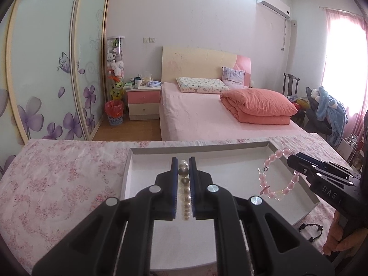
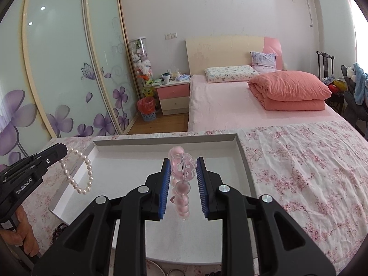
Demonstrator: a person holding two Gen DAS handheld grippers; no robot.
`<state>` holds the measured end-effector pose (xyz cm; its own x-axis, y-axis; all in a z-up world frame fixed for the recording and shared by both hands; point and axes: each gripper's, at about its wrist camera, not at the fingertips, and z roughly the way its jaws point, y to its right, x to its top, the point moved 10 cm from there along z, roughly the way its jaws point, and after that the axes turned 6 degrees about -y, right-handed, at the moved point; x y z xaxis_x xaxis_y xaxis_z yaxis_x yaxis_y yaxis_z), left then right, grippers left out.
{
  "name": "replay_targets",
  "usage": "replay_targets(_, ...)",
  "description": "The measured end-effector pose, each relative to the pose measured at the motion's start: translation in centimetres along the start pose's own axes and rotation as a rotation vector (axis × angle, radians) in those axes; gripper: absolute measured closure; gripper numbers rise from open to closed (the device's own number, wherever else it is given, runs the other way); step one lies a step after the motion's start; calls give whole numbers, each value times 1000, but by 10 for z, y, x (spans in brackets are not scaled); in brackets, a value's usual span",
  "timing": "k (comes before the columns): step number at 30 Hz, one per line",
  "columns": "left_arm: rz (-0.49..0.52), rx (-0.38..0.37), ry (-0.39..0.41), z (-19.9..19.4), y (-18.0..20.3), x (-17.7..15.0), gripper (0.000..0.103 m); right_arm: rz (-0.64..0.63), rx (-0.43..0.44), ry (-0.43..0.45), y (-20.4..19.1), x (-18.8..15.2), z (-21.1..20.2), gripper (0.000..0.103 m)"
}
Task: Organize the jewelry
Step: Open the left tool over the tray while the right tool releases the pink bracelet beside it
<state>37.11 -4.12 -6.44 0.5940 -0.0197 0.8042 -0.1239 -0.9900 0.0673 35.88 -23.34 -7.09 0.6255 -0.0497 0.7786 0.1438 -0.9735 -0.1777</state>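
On the left, the left gripper (image 1: 183,164) is pinched narrow on a pearl bracelet (image 2: 79,172), which hangs in a loop over the left edge of the white tray (image 2: 243,161). To its right, the right gripper (image 2: 182,164) has its blue pads closed on a pink bead bracelet (image 1: 276,174), dangling above the tray's right side. Both pieces look ready to be set down. To do it well, I'd lower each one until the beads rest on the tray floor before letting go, and keep the two loops well apart so they don't tangle. The pearl loop should come further inward first — it sits right over the rim. A dark bead bracelet (image 1: 310,230) lies on the floral cloth (image 2: 310,172) outside the tray's near right corner, not yet gathered. Nothing else crowds the tray — only its raised wall could snag a swinging loop.
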Motion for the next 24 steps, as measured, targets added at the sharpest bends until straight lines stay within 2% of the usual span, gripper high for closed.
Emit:
replay_targets(7, -7, 11, -31, 19, -2, -6, 93, 13, -2, -35, 3, -7, 11, 77)
replay_targets(10, -18, 11, -46, 24, -5, -8, 92, 20, -8, -30, 3, -6, 8, 56)
replay_targets(16, -27, 4, -43, 21, -10, -6, 87, 24, -16, -7, 7, -2, -2, 55)
replay_targets(24, -34, 16, -3, -5, -16, 5, 83, 31, -31, 14, 13, -1, -18, 55)
